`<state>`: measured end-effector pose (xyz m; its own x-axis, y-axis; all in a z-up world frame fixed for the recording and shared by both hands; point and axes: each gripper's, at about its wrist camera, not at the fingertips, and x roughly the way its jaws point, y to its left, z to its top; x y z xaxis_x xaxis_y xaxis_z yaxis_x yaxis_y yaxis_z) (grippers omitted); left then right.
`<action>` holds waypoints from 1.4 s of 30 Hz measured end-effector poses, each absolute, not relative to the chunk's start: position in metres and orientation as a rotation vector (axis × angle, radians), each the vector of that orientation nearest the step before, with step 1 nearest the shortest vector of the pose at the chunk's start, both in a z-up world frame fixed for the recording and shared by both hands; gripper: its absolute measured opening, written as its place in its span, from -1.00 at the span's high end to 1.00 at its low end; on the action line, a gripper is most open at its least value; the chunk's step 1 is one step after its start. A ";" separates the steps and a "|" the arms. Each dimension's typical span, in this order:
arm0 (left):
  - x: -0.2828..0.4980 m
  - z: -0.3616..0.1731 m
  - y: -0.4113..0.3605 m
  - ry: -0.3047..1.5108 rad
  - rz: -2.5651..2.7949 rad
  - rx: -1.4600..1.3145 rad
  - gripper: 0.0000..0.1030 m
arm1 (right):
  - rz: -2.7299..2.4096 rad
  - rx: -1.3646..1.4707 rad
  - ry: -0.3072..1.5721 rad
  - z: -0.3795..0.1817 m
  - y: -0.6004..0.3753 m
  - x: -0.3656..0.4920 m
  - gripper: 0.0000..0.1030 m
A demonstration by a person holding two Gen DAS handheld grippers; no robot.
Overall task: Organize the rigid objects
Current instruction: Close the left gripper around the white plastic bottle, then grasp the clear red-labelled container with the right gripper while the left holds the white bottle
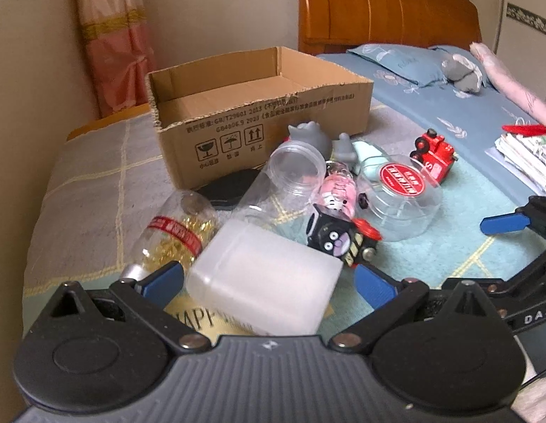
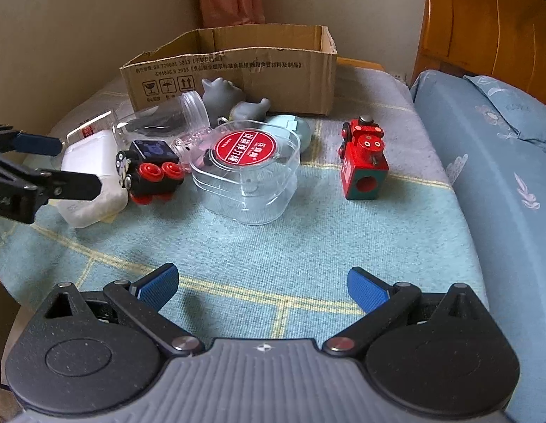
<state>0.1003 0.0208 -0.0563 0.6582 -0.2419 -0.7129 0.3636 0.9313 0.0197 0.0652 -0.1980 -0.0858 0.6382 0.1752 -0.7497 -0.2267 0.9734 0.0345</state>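
The jaws of the left gripper [image 1: 269, 280] are shown set wide, one on each side of a frosted white box [image 1: 264, 278], which lies between them; whether the pads touch it cannot be told. The jaws of the right gripper [image 2: 263, 290] are shown wide and empty above the checked blanket [image 2: 308, 246], near the viewer. The white box rests on the blanket at the near left of the clutter, its long axis running from near left to far right, one short end pointing toward the black toy block [image 1: 338, 241] just beside it. Beyond lie a clear lidded container [image 1: 401, 199], a clear jar [image 1: 290, 172] on its side and a red toy train [image 1: 433, 153]; farthest stands the open cardboard box [image 1: 258, 112]. The step is judged to be the grasp of the white box; closure, a lift, and carriage to the cardboard box would be called for next.
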 end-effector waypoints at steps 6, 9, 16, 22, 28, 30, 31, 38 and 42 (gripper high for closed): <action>0.113 -0.062 0.017 0.818 -0.378 0.203 -0.99 | 0.231 -0.079 0.837 -0.087 -0.199 0.068 -1.00; 0.111 -0.062 0.014 0.837 -0.402 0.245 -0.99 | 0.241 -0.110 0.835 -0.088 -0.197 0.067 -1.00; 0.110 -0.067 0.012 0.830 -0.445 0.318 -0.98 | 0.273 -0.155 0.812 -0.090 -0.197 0.063 -1.00; 0.111 -0.067 0.011 0.816 -0.465 0.324 -0.78 | 0.273 -0.151 0.791 -0.091 -0.198 0.058 -1.00; 0.098 -0.064 0.019 0.818 -0.449 0.320 -0.65 | 0.272 -0.150 0.792 -0.090 -0.197 0.056 -1.00; 0.091 -0.064 0.024 0.821 -0.431 0.306 -0.65 | 0.271 -0.150 0.791 -0.091 -0.196 0.055 -1.00; 0.086 -0.064 0.027 0.824 -0.420 0.295 -0.65 | 0.273 -0.150 0.789 -0.091 -0.196 0.054 -1.00; 0.066 -0.064 0.048 0.840 -0.356 0.233 -0.65 | 0.294 -0.160 0.782 -0.091 -0.191 0.060 -1.00; 0.065 -0.065 0.048 0.830 -0.343 0.230 -0.65 | 0.288 -0.155 0.774 -0.091 -0.188 0.071 -1.00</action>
